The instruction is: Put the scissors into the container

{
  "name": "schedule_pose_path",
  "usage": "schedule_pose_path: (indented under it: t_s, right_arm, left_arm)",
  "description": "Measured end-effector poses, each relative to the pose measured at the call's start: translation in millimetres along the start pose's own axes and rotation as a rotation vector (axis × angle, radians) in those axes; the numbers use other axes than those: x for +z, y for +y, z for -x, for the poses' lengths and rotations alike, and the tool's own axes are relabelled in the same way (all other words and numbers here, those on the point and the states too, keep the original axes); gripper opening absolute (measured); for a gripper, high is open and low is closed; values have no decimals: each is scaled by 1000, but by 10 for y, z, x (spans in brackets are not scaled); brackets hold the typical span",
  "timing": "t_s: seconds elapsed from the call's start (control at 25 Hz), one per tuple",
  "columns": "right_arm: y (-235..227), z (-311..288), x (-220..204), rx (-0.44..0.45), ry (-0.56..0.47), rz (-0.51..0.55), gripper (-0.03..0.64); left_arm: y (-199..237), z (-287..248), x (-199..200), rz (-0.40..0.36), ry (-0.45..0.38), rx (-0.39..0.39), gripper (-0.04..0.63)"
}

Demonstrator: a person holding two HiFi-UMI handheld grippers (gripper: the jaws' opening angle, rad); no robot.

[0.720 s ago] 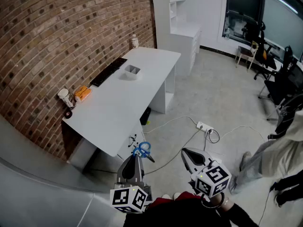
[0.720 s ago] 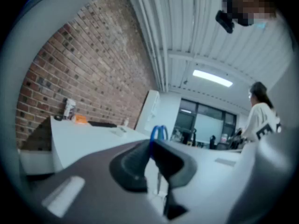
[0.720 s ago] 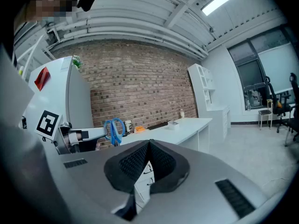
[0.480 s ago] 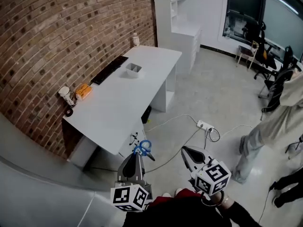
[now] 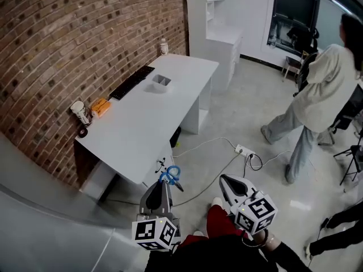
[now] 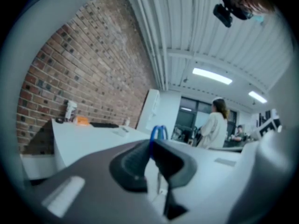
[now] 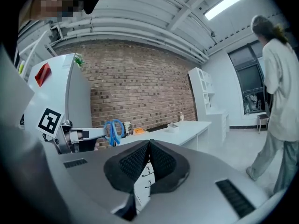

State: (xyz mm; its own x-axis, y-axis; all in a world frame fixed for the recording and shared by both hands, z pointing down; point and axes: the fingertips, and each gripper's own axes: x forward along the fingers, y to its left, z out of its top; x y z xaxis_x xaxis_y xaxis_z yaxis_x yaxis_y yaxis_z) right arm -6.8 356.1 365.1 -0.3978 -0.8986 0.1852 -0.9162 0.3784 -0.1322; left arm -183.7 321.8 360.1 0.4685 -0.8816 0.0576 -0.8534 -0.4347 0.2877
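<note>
Blue-handled scissors (image 5: 171,177) stick out from my left gripper (image 5: 164,181), which is shut on them, handles up. The left gripper view shows the blue loops (image 6: 158,132) rising between the dark pads (image 6: 135,164). From the right gripper view the scissors (image 7: 113,130) hang at the left, held by the other gripper. My right gripper (image 5: 224,181) is shut with nothing in it; its ribbed pads (image 7: 161,162) meet. The container (image 5: 160,83), a small clear divided tray, sits far off on the white desk (image 5: 142,130). Both grippers hover over the floor, short of the desk's near corner.
On the desk lie a black keyboard (image 5: 130,83), an orange object (image 5: 100,107), a cup (image 5: 79,113) and a bottle (image 5: 164,46). A power strip (image 5: 244,151) and cables lie on the floor. A person in a light top (image 5: 317,95) walks at the right.
The person at the right has walked further left and up into the room. Both grippers and the scissors have barely shifted.
</note>
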Motion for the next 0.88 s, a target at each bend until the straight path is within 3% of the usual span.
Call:
schedule_pose_path:
  t_s: [0.28, 0.88]
  right_arm:
    - [-215, -61, 52, -42, -12, -28, 9]
    - [-804, -572, 53, -43, 18, -55, 9]
  left_arm:
    - [9, -142, 68, -23, -8, -3, 23]
    - [-5, -923, -35, -63, 50, -3, 23]
